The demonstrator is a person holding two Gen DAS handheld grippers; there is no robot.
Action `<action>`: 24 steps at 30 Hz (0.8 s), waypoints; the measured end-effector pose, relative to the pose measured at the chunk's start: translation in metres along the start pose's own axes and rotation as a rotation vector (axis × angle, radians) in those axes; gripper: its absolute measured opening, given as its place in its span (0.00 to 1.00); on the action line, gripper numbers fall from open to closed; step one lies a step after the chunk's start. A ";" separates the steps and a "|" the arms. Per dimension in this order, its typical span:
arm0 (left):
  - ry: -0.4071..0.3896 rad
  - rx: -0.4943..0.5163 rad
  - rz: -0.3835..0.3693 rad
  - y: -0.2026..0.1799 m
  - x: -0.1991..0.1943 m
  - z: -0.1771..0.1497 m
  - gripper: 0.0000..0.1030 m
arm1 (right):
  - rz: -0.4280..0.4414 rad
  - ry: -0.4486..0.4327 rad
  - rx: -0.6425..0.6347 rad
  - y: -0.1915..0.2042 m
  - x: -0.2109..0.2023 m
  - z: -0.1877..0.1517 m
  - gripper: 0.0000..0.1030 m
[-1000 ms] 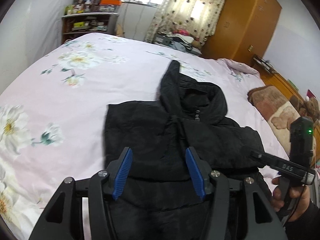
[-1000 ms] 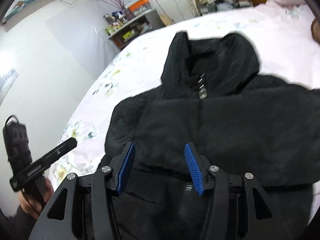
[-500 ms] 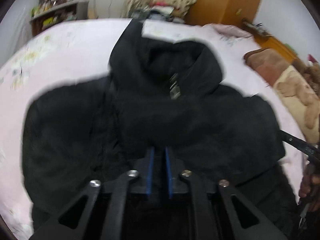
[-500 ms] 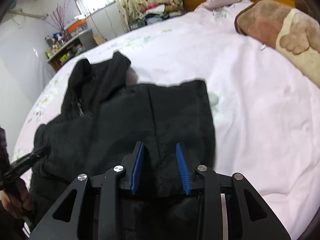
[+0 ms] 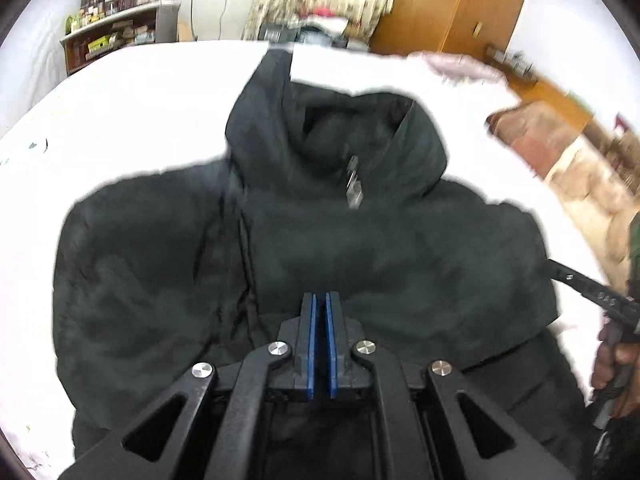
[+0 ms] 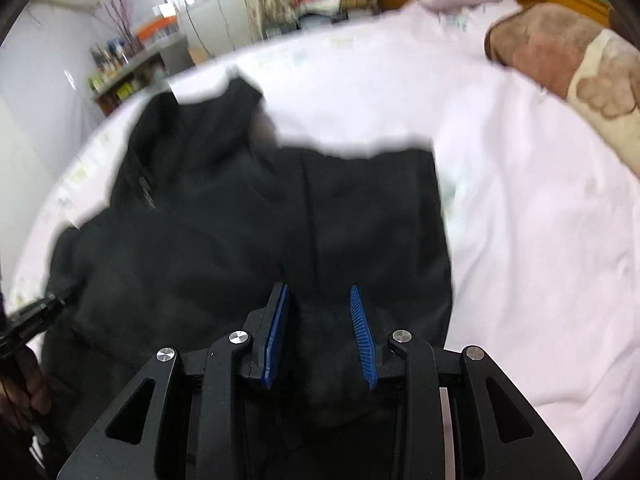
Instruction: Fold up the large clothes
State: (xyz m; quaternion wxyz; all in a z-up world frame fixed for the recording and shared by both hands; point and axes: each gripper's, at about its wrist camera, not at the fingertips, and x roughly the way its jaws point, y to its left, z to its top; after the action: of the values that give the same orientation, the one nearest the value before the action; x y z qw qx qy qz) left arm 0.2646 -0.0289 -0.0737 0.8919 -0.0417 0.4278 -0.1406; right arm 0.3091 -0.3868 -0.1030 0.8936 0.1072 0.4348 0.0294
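The black hooded jacket (image 5: 304, 240) lies on the pink bed (image 6: 540, 240), hood toward the far edge, long axis straight ahead; left gripper (image 5: 320, 304) pinched together at its middle; right gripper (image 6: 318, 300) parted over its right side.

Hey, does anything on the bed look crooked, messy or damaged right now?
Nothing looks damaged or spilled. The black hooded padded jacket lies on the pale pink floral bedsheet with its hood bunched and skewed to one side rather than flat. The left gripper is shut at the jacket's lower fold; the right gripper is open.
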 end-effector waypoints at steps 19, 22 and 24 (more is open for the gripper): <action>0.042 0.048 0.115 0.011 0.079 0.013 0.03 | -0.082 0.130 -0.046 0.002 0.091 0.035 0.30; 0.029 0.060 0.102 0.007 0.053 0.023 0.03 | -0.094 0.085 -0.046 0.007 0.061 0.040 0.30; -0.017 0.065 0.058 0.007 0.024 0.023 0.03 | -0.049 0.036 -0.032 0.011 0.034 0.039 0.30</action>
State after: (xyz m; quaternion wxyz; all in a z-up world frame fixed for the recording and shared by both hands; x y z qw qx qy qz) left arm 0.2986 -0.0306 -0.0787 0.9001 -0.0013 0.4165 -0.1282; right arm 0.3613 -0.3771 -0.1038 0.8876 0.0815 0.4530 0.0162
